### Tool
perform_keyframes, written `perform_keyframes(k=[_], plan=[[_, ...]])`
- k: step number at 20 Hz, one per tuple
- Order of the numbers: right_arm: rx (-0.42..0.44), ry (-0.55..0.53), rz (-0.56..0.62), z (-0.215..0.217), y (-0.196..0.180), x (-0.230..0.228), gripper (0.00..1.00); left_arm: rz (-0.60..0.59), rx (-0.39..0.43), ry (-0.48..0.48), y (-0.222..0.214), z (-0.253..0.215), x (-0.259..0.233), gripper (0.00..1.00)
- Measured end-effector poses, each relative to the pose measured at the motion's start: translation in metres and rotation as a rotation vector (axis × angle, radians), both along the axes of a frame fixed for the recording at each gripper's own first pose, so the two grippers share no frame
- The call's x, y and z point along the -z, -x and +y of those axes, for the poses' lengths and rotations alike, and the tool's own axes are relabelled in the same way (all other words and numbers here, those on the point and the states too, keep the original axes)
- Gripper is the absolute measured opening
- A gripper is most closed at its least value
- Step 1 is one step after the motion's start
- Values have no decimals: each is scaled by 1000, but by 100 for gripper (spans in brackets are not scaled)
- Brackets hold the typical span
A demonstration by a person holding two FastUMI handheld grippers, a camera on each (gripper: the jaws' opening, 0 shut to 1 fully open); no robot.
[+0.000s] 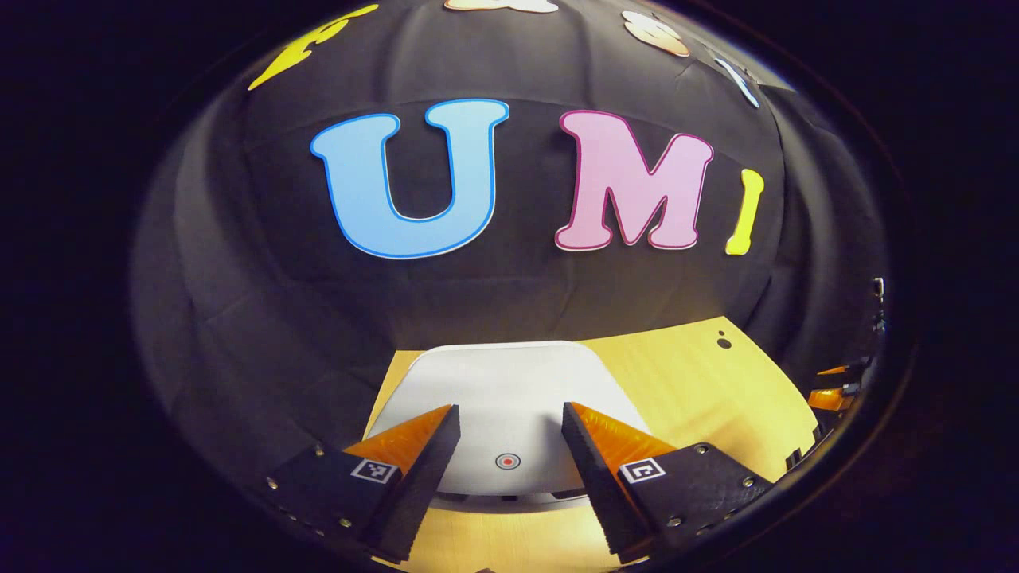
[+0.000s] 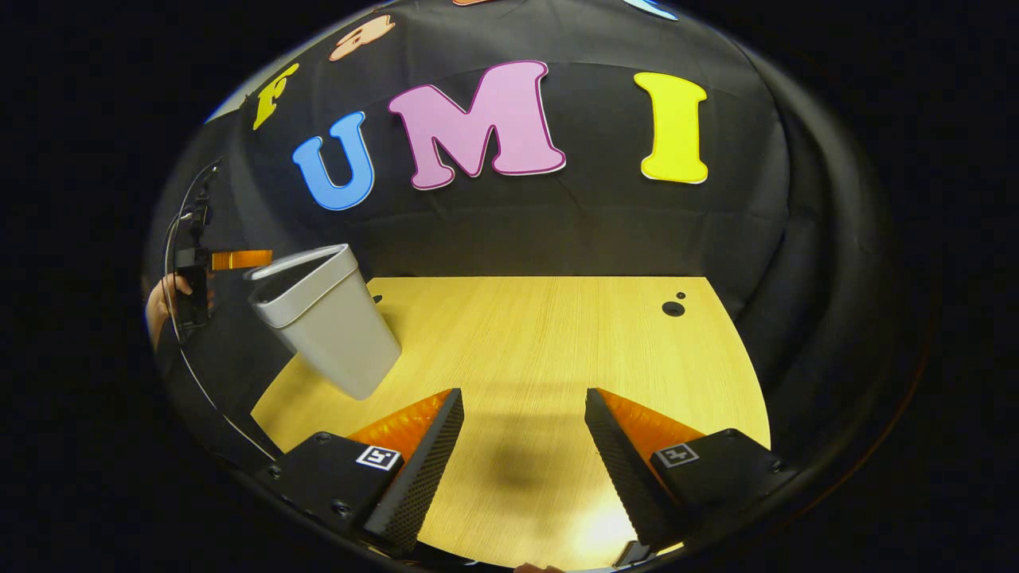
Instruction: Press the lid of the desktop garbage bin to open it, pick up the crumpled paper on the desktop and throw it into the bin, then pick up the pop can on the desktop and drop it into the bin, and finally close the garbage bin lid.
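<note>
Bin [image 2: 326,318] tapered, smooth grey plastic; lid [image 1: 509,398] flat, rounded.

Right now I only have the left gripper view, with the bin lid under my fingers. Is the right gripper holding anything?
Observer: No. The right gripper is open over the table, with nothing between its fingers.
Operator: What does the bin look like from the side?
Observer: In the right gripper view the bin stands near the table's left end, tapering downward, and its lid looks shut.
Operator: And where's my gripper from there?
Observer: The left gripper is at about the height of the bin's rim, on the bin's left in that view, and a hand holds it.
</note>
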State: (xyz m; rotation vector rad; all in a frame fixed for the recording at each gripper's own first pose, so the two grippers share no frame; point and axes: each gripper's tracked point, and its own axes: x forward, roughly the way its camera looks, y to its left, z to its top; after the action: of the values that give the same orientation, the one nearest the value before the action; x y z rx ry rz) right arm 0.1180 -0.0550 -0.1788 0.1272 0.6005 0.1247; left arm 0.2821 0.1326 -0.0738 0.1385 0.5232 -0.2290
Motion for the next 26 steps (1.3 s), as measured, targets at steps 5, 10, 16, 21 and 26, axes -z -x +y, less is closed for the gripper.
perform_keyframes(k=[5,10,16,21,26], plan=[[12,14,3,-9,5,5,99,65,21,-46,5,-1,29,88],[34,14,1,-19,8,6,99,114,37,-26,5,-3,33,88],[38,16,-2,-23,16,6,99,132,51,-30,7,-2,42,90],[44,21,1,-28,26,7,99,68,36,-23,3,-5,33,89],[44,38,-61,-27,30,-22,99,-65,-5,-48,15,-23,13,88]])
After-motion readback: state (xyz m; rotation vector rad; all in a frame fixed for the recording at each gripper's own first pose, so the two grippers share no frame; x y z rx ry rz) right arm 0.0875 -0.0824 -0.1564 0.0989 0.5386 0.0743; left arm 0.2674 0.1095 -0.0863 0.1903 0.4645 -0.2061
